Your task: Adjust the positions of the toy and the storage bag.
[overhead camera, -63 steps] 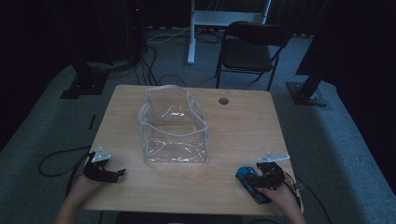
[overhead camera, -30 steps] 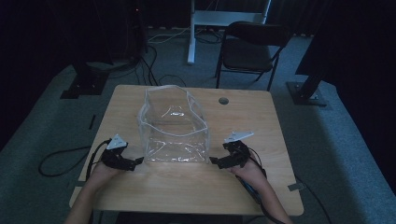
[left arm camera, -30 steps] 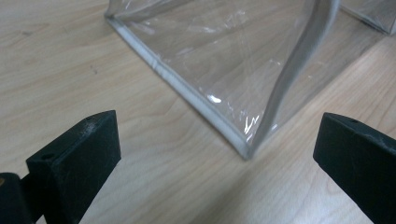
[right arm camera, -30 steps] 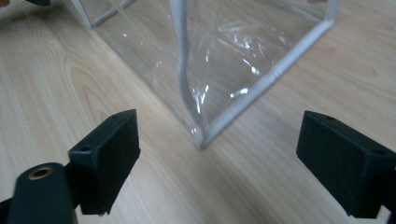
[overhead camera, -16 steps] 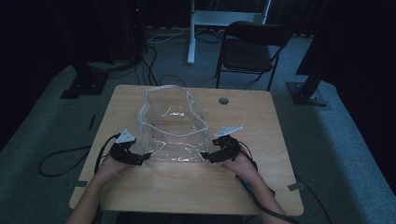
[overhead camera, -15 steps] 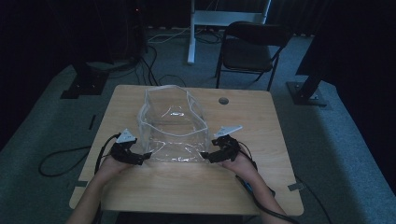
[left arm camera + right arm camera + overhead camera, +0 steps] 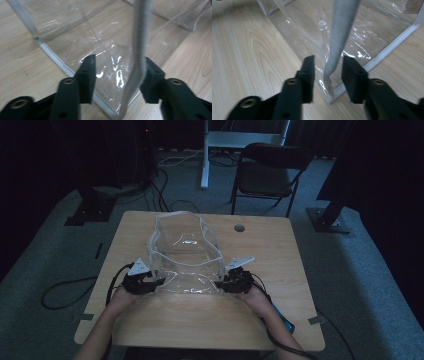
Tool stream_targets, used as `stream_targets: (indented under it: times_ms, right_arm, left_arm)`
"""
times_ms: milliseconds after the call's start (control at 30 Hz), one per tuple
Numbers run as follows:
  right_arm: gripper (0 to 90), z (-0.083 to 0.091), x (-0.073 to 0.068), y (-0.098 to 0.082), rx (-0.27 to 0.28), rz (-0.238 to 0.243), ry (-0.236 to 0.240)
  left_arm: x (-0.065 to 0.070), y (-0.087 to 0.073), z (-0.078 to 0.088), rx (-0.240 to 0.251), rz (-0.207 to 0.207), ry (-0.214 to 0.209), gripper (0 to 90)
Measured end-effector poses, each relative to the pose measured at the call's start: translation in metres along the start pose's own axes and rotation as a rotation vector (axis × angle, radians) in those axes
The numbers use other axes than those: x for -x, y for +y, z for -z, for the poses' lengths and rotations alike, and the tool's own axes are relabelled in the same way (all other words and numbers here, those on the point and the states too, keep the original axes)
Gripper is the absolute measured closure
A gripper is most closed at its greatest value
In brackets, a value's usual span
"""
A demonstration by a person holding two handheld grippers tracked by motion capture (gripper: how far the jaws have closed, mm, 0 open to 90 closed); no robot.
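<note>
A: High view first. Clear plastic bag stands open mid-frame on the counter. Left gripper is at the bag's lower-left corner, right gripper at its lower-right. Chair at the top, well apart.

B: Fingers doing what?

A: Both pairs have just been closing, w/ the bag's corner edges between them. Left gripper view: the grey seam strip runs up just right of centre. It lies against the right finger; the left finger stands off it w/ film in the gap. So not clamped yet, by my read.

B: And the other?

A: Right gripper view: its grey corner strip rises mid-frame between the fingers, gaps showing both sides. Not pinching, as far as I can tell.

B: Risks?

A: Film's slick and floppy. If a strip bends aside as the fingers shut, they'd nip loose film only & it'd slide out on a lift. One side catching first would tip or twist the bag. Fingers sit low, so they could scrape the wood too.
</note>
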State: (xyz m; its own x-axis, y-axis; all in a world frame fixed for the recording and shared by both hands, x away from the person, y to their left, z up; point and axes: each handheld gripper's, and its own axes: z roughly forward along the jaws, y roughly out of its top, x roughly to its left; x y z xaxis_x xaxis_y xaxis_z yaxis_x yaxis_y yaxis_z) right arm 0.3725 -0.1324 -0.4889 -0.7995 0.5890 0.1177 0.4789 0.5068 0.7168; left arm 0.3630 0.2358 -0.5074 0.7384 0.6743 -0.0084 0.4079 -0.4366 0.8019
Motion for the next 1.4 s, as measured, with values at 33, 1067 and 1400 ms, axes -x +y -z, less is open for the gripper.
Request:
stream_targets:
  times_ms: [33, 1067, 1400]
  right_arm:
    - [71.7, -0.001, 0.000, -0.001, -0.007, 0.011, 0.000]
    - [86.6, 0.027, 0.023, -0.028, 0.003, -0.047, -0.071]
    - [86.6, 0.045, 0.040, -0.045, 0.017, -0.096, -0.110]
  left_arm:
    - [0.001, 0.000, 0.000, 0.003, -0.008, -0.003, 62.1]
    - [0.025, 0.026, -0.037, 0.019, -0.007, -0.050, 81.7]
    - [0.039, 0.043, -0.059, 0.008, -0.030, -0.082, 81.8]
